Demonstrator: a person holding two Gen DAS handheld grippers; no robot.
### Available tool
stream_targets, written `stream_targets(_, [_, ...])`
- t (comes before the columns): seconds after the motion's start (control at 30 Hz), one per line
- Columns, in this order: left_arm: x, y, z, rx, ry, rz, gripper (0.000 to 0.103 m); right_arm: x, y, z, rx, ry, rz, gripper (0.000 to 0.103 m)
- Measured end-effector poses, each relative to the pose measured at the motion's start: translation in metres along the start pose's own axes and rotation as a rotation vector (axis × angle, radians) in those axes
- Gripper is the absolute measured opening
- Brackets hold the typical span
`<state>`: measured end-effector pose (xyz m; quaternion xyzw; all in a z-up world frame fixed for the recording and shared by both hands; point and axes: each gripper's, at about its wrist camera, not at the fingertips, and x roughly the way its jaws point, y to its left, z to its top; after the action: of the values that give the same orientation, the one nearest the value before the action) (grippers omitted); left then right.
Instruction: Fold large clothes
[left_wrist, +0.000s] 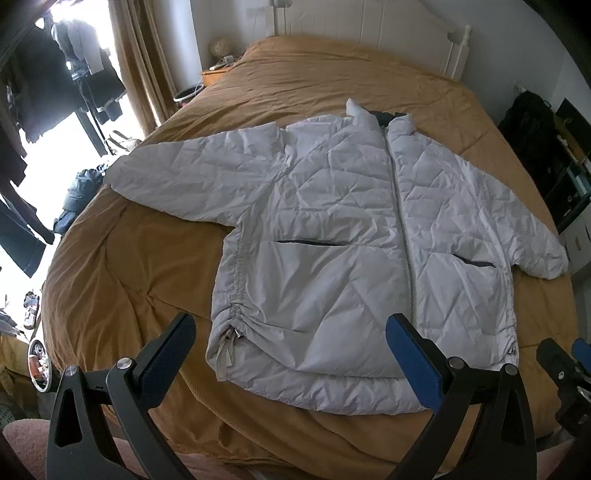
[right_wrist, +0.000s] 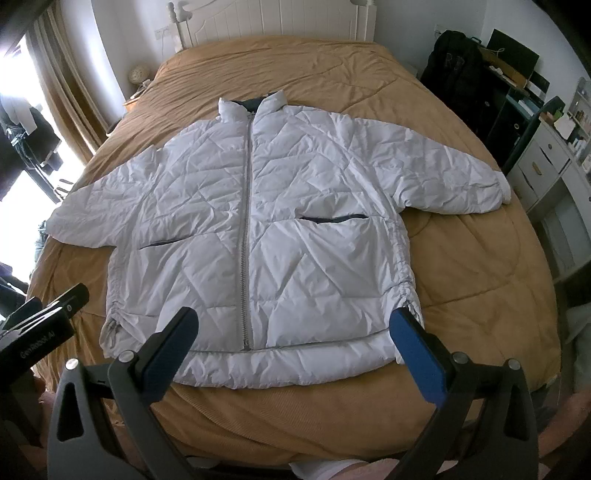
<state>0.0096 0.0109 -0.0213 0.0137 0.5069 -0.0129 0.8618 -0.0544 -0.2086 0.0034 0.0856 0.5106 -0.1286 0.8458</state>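
I have both claws hanging above the foot of the bed (right_wrist: 461, 122), and neither one touches anything. The left gripper (left_wrist: 291, 354) is spread wide, its blue-padded fingers (left_wrist: 413, 365) framing the lower left part of the jacket (left_wrist: 332, 229) from above. The right gripper (right_wrist: 295, 347) is just as wide, its fingers (right_wrist: 417, 354) straddling the bottom hem near the zip (right_wrist: 245, 236).

The jacket — white, quilted, puffy — lies flat and face up on the mustard-coloured cover, collar toward the white headboard (right_wrist: 273, 18), hem toward me. It is zipped closed, both sleeves are spread out to the sides, and two dark pocket slits show on the front. Drawstrings gather the fabric at each lower side seam.

As for writing, the only text I can read is on the body of the left gripper, seen at the left edge of the right wrist view — it looks like "GenRobot.AI", in pale letters on black. A dark backpack (right_wrist: 454, 62) beside the bed carries some marking, too faint for me to read.
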Motion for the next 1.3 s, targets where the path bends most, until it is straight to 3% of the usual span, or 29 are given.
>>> stream_targets(1.3, [0.015, -0.001, -0.001, -0.002, 0.066, 0.005, 0.103, 0.005, 0.003, -0.011, 0.002, 0.034, 0.016, 0.103])
